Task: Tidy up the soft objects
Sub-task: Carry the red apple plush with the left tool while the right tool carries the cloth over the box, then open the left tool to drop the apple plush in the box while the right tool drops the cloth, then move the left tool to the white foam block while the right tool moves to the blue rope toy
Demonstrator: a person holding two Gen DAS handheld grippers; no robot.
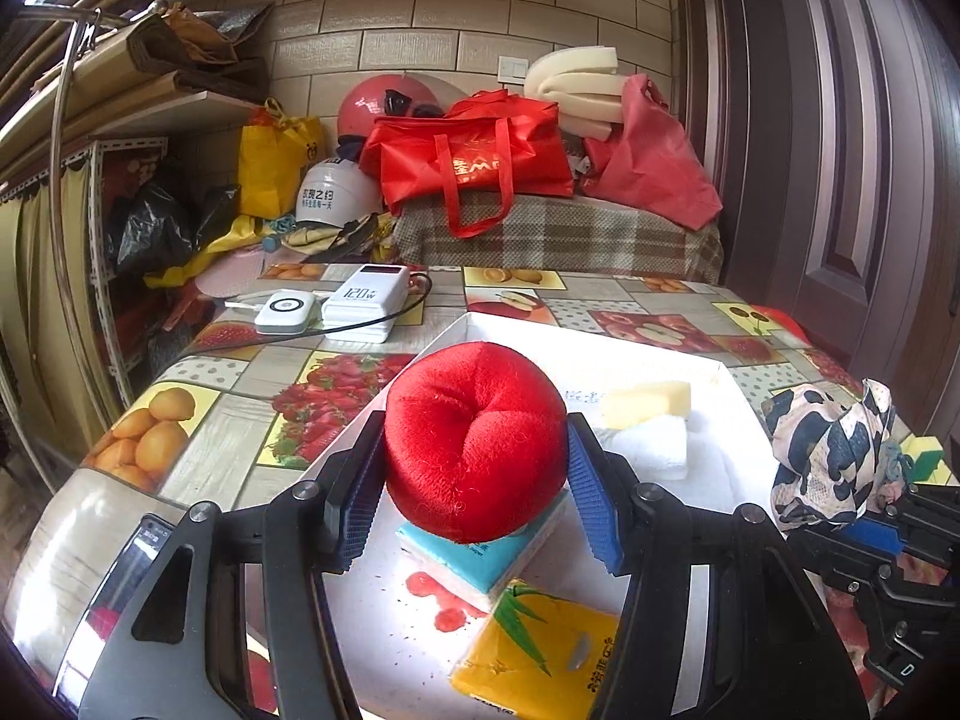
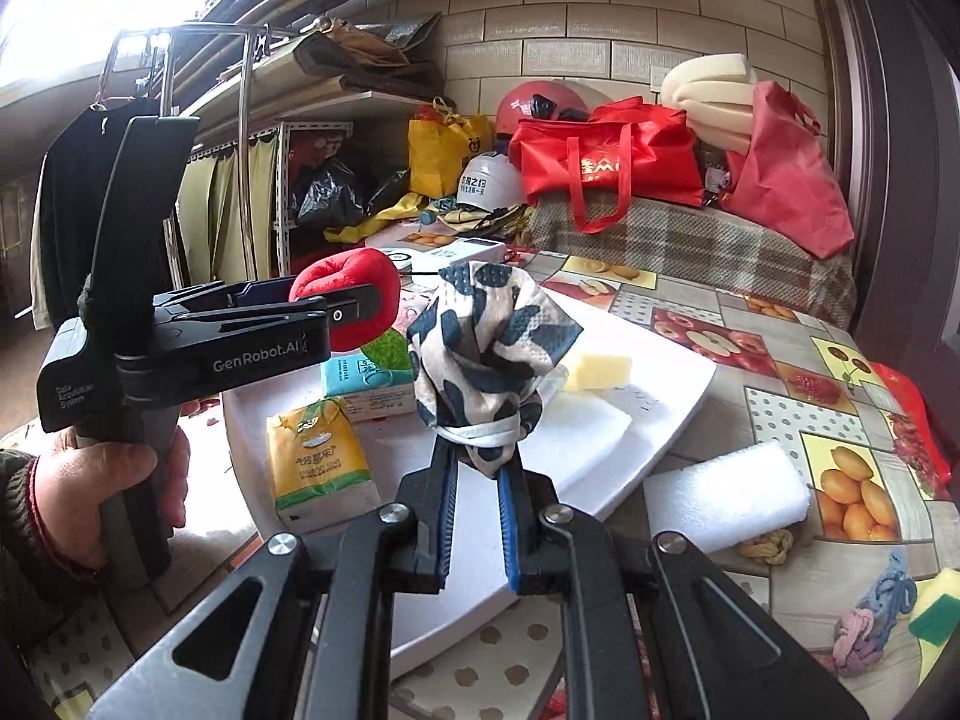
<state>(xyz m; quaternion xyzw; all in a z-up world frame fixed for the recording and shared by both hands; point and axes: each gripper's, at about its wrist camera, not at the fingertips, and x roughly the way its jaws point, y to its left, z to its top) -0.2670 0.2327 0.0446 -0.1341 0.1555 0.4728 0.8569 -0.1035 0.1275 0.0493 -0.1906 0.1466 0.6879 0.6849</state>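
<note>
- Above the white tray point(image 1: 708, 369), the left gripper point(image 1: 477, 480) holds a red plush ball point(image 1: 474, 438) – blue-padded fingers point(image 1: 591, 504) pinching it on both sides, over a teal tissue pack point(image 1: 480, 558).
- R gripper point(image 2: 477, 516) has its fingers pressed together on the tail of a black-and-cream patterned cloth bundle point(image 2: 489, 339), bundle standing up above the tray.
- In the tray: yellow tissue pack point(image 2: 318, 456), yellow sponge piece point(image 2: 597, 369), white folded cloth point(image 1: 654, 447).
- On the fruit-print surface point(image 2: 774, 414), just beside the tray – white foam block point(image 2: 726, 495); near it a knotted rope point(image 2: 768, 549) & green-yellow sponge point(image 2: 939, 615).
- A hand point(image 2: 114, 480) grips the L tool's handle.
</note>
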